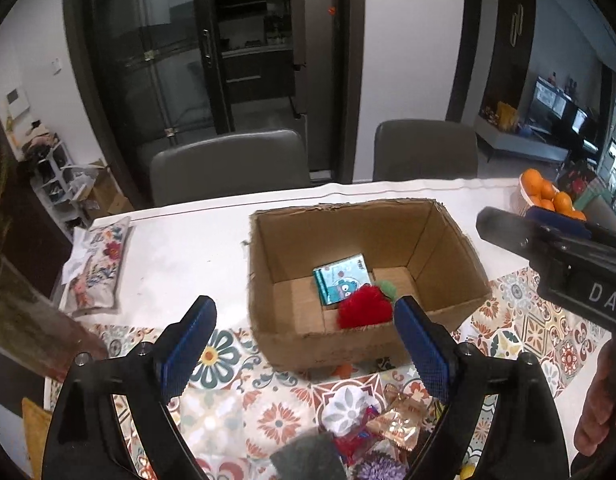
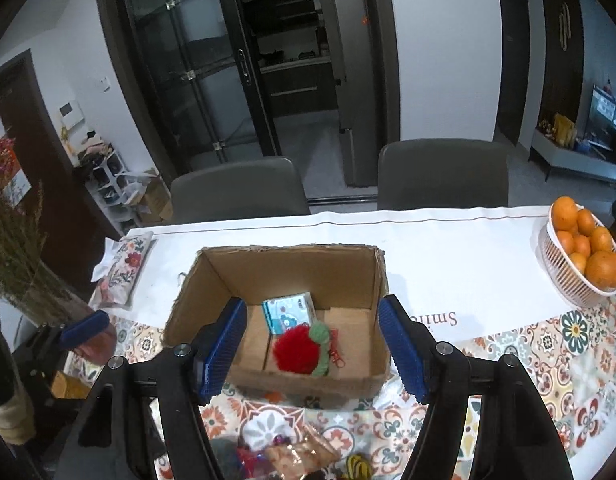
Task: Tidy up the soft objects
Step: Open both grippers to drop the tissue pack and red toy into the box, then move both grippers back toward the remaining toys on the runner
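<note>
An open cardboard box (image 1: 348,236) (image 2: 291,268) stands on the table. Inside lie a red fluffy strawberry toy with a green top (image 1: 364,311) (image 2: 297,350) and a small blue tissue pack (image 1: 342,278) (image 2: 287,312). My left gripper (image 1: 303,344) is open and empty, in front of the box. My right gripper (image 2: 312,344) is open and empty, just above the box's near edge. A heap of small soft things lies near the bottom: a white patterned pouch (image 1: 346,406) (image 2: 265,428), a gold bag (image 1: 400,420) (image 2: 308,454), a grey felt piece (image 1: 308,456) and a purple fluffy ball (image 1: 380,470).
A floral pillow (image 1: 97,266) (image 2: 125,270) lies at the table's left edge. A white basket of oranges (image 2: 580,256) (image 1: 548,196) stands at the right. Two grey chairs (image 1: 227,168) stand behind the table. A vase of dried flowers (image 2: 23,264) is on the left.
</note>
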`<state>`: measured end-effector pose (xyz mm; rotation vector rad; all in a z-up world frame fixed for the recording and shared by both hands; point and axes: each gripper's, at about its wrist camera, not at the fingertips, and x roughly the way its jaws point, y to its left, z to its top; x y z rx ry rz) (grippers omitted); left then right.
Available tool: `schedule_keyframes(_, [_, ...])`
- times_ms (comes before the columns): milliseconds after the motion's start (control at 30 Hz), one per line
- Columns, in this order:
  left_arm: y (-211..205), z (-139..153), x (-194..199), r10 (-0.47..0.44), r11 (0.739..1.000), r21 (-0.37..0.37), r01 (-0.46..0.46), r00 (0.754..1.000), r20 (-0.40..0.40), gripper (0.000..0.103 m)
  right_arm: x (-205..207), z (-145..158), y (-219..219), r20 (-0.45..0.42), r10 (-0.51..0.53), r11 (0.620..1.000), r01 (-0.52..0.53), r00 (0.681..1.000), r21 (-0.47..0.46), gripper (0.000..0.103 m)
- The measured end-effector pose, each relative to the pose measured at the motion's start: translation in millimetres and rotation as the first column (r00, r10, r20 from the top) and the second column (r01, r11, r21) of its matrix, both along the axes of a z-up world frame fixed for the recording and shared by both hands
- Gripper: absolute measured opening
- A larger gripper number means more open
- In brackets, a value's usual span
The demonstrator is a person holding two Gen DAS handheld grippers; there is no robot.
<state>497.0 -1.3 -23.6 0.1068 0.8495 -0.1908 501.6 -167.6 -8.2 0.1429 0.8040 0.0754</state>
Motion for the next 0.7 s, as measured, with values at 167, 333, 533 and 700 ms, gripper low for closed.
schedule_keyframes(167, [13.9, 13.3, -23.9, 0.045, 0.999, -0.008, -0.045, 0.999, 0.031, 0.091, -20.8, 9.9, 10.1, 0.026, 0.025, 1.0, -0.025, 0.999, -0.008, 0.069])
schedule_keyframes(333, [23.5, 18.5, -45.8, 0.054, 0.999, -0.003, -0.054, 0.998, 0.04, 0.091, -43.5, 13.2, 19.7, 0.037, 0.044, 0.999, -0.044, 0.998, -0.021, 0.069])
schedule_keyframes(533, [31.3, 18.6, -71.8, 0.04, 0.999, -0.003, -0.04, 0.998, 0.046, 0.091, -67.7, 13.2, 22.9, 0.04, 0.037, 0.999, -0.036, 0.999, -0.023, 0.069])
schedule_keyframes(700, [28.5, 18.4, -90.9, -0.008, 1.0, 0.014, 0.007, 0.998, 0.06, 0.091, -89.2, 7.0, 20.3, 0.02, 0.015, 1.0, -0.015, 1.0, 0.0, 0.069])
